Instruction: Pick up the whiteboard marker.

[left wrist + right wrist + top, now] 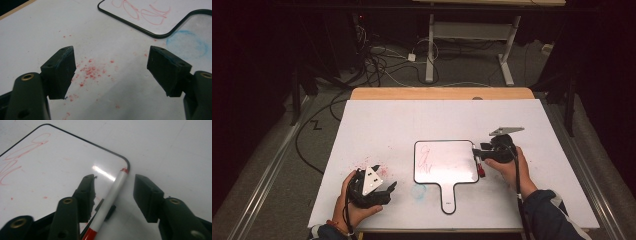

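A small white paddle-shaped whiteboard (pixel 447 162) with a black rim and red scribbles (pixel 426 160) lies mid-table, handle toward me. A white marker with red ends (pixel 480 167) lies along its right edge. My right gripper (pixel 477 152) is low over that edge. In the right gripper view the marker (pixel 112 195) runs between the jaws of the right gripper (pixel 114 178). A gap shows on each side of it, so the pads do not press it. My left gripper (pixel 389 191) rests at the front left. Its jaws (pixel 111 53) stand wide open with nothing between them.
Red crumbs (pixel 90 71) speckle the white table sheet (pixel 377 130) under the left gripper. A blue chalky smudge (pixel 187 45) sits beside the whiteboard's handle (pixel 448 197). Beyond the table's wooden far edge (pixel 442 93) are floor cables and a desk frame.
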Tool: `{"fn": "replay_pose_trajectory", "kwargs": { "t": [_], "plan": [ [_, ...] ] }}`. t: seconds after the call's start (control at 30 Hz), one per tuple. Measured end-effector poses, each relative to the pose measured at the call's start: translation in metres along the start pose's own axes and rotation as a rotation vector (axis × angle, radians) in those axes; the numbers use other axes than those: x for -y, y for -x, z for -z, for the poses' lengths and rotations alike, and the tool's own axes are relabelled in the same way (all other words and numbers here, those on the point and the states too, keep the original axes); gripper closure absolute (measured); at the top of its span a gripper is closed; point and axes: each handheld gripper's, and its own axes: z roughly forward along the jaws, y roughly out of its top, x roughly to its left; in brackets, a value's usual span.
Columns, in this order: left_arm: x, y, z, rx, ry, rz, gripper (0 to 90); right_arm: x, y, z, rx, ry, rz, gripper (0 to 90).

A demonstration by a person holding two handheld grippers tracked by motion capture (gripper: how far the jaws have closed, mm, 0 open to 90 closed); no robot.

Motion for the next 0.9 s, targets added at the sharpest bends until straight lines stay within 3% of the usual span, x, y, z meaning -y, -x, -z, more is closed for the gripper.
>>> {"fn": "replay_pose_trajectory", "kwargs": {
  "t": [0.13, 0.27, 0.47, 0.67, 0.83, 0.87, 0.9],
  "plan": [
    [0.000, 0.001, 0.000, 0.011, 0.001, -0.002, 22.3, 0.001, 0.000, -0.010, -0.005, -0.044, -0.004, 67.1],
    [-0.001, 0.001, 0.000, 0.013, 0.011, -0.015, 22.4, 0.004, 0.000, -0.013, -0.035, -0.048, -0.017, 79.9],
    [-0.003, 0.003, -0.002, 0.036, 0.008, 0.013, 22.4, 0.004, -0.004, -0.010, -0.034, -0.037, 0.017, 81.4],
    [-0.015, 0.006, -0.005, 0.079, 0.057, 0.058, 23.6, -0.002, -0.019, 0.009, -0.060, 0.040, 0.062, 81.4],
    [-0.027, 0.013, -0.010, 0.110, 0.069, 0.050, 23.7, -0.008, -0.031, 0.024, -0.105, 0.118, 0.081, 81.4],
    [-0.034, 0.018, -0.013, 0.146, 0.077, 0.061, 23.8, -0.010, -0.038, 0.031, -0.134, 0.149, 0.079, 81.4],
    [-0.034, 0.018, -0.013, 0.146, 0.077, 0.061, 23.8, -0.011, -0.041, 0.033, -0.138, 0.170, 0.084, 81.4]
  ]
}}
